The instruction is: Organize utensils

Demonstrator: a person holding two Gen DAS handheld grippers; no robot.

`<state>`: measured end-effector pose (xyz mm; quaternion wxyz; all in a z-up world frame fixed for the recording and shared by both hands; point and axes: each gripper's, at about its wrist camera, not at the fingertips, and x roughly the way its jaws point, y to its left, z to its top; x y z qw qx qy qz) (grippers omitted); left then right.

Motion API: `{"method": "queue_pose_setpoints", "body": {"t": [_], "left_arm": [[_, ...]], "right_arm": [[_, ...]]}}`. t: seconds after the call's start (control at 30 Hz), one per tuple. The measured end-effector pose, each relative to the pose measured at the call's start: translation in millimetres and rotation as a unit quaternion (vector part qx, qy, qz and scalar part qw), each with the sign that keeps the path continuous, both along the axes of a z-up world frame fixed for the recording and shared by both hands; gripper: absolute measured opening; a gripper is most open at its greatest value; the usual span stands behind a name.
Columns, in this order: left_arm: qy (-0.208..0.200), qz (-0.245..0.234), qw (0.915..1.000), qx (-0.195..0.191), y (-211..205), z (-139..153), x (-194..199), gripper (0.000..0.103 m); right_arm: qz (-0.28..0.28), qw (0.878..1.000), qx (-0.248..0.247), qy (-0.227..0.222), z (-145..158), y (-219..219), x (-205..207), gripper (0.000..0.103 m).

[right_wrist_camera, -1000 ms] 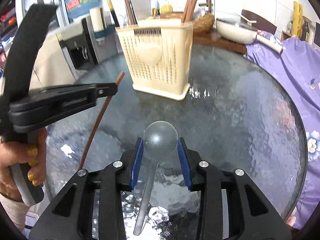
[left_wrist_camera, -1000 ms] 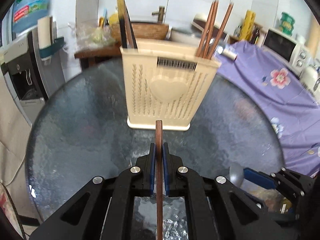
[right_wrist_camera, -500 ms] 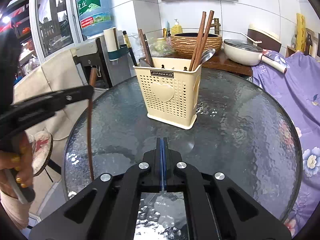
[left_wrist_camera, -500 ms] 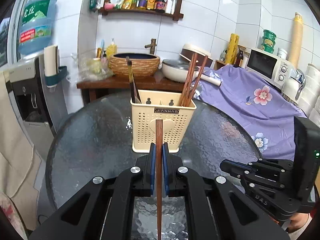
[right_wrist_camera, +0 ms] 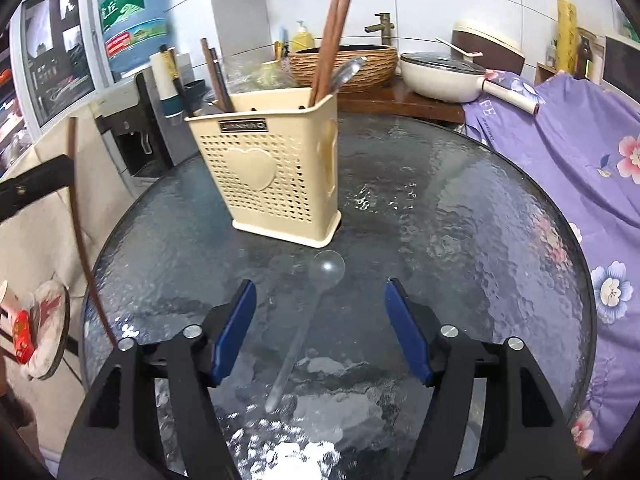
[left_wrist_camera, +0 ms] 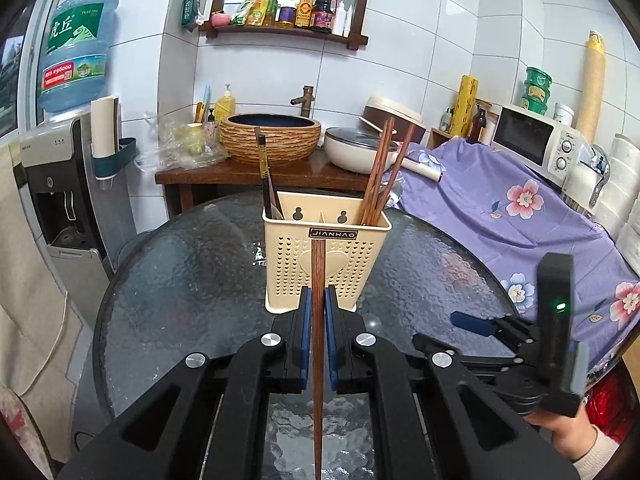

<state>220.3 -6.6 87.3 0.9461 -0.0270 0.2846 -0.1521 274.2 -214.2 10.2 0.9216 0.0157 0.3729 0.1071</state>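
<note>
A cream perforated utensil holder [left_wrist_camera: 326, 264] stands on the round glass table [left_wrist_camera: 180, 280], with brown chopsticks [left_wrist_camera: 378, 172] and dark chopsticks [left_wrist_camera: 264, 172] upright in it. My left gripper [left_wrist_camera: 319, 308] is shut on a brown chopstick [left_wrist_camera: 318, 340], pointing at the holder's front. My right gripper [right_wrist_camera: 320, 304] is open above the table. A clear spoon [right_wrist_camera: 308, 320] lies on the glass between its fingers. The holder [right_wrist_camera: 272, 176] is just beyond it and holds a metal spoon [right_wrist_camera: 346, 74]. The right gripper also shows in the left wrist view [left_wrist_camera: 472, 326].
A water dispenser [left_wrist_camera: 60, 184] stands at the left. A wooden side table with a woven basin [left_wrist_camera: 272, 140] and a white pan [left_wrist_camera: 356, 152] is behind. A purple flowered cloth [left_wrist_camera: 520, 216] covers the counter at the right, with a microwave [left_wrist_camera: 536, 144].
My right gripper has opened and now hangs over a clear spoon on the glass. My left gripper has pulled back from the holder, still shut on the chopstick.
</note>
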Motion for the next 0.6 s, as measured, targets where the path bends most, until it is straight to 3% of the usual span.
{"method": "queue_pose_setpoints", "body": {"t": [0.6], "left_arm": [[-0.008,0.007,0.9999,-0.001,2.0,3.9,0.3,0.007]], "right_arm": [[-0.011,0.994,-0.065,0.090,-68.6,39.3,76.0,0.054]]}}
